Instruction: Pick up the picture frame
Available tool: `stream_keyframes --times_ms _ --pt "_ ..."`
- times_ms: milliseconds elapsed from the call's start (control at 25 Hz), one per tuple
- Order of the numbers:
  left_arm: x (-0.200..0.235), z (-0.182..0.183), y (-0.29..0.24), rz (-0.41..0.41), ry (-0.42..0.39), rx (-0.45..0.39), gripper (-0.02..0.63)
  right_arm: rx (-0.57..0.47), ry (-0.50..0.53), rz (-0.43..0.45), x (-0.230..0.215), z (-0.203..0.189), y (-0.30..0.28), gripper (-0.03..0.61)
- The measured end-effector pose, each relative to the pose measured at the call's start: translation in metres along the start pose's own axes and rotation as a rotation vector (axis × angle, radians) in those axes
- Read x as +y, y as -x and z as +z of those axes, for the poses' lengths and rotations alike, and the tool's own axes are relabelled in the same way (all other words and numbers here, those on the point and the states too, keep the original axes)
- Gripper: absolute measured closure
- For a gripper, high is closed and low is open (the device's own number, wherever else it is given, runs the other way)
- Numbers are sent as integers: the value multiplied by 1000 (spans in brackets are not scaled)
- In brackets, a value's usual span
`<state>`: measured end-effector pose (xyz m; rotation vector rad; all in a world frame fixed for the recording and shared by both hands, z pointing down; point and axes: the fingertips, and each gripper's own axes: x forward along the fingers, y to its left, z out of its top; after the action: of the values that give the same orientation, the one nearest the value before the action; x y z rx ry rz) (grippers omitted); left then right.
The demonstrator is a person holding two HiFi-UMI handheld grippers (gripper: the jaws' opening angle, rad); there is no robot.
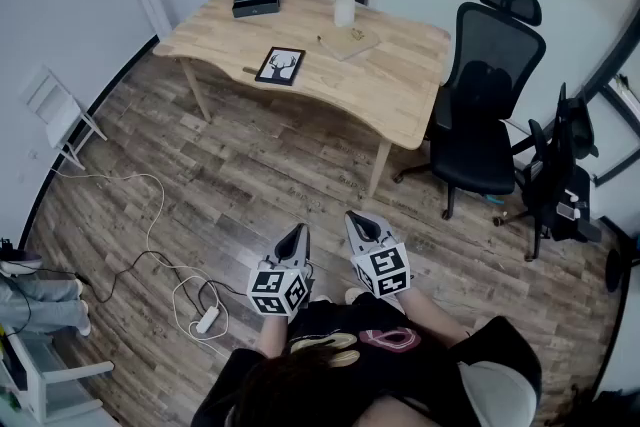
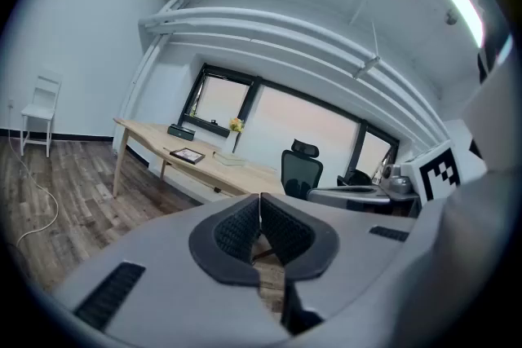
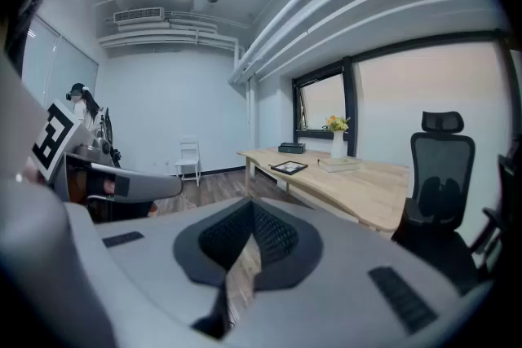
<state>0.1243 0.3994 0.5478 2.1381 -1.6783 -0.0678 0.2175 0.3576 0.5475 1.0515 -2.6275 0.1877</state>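
The person holds two grippers low over the wooden floor, well apart from the table. The left gripper (image 1: 296, 233) has its jaws pressed together with nothing between them, and the right gripper (image 1: 359, 219) is clenched and empty too.

One picture frame (image 1: 280, 66) lies flat on the wooden table (image 1: 400, 90), near the front edge towards its left end; its picture shows a deer's head. Three other things stand on the table:
- one black box (image 1: 257, 0) at the far left corner
- one white vase (image 1: 344, 3) with yellow flowers
- one book (image 1: 349, 42) just in front of the vase

One black office chair (image 1: 487, 105) stands at the table's right end. One white folding chair (image 1: 60, 115) stands by the left wall. One white power strip (image 1: 207, 319) lies on the floor with its cable.
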Motion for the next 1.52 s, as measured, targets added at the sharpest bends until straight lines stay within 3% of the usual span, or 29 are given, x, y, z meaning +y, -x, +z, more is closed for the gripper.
stream_keyframes --times_ms 280,720,1000,1360,1520 --pt "19 -3 9 15 17 -5 592 10 18 -11 17 -8 -8 569" --pt "43 -10 -11 87 84 2 592 26 -51 8 -14 -20 -42 569" --pt "65 18 -54 126 54 -10 592 70 81 35 -46 -5 -99 569" --pt "74 46 -140 134 4 -12 592 24 124 65 -104 39 -158 569" --pt "76 70 -170 178 -62 -94 592 2 240 75 -124 50 -177 569"
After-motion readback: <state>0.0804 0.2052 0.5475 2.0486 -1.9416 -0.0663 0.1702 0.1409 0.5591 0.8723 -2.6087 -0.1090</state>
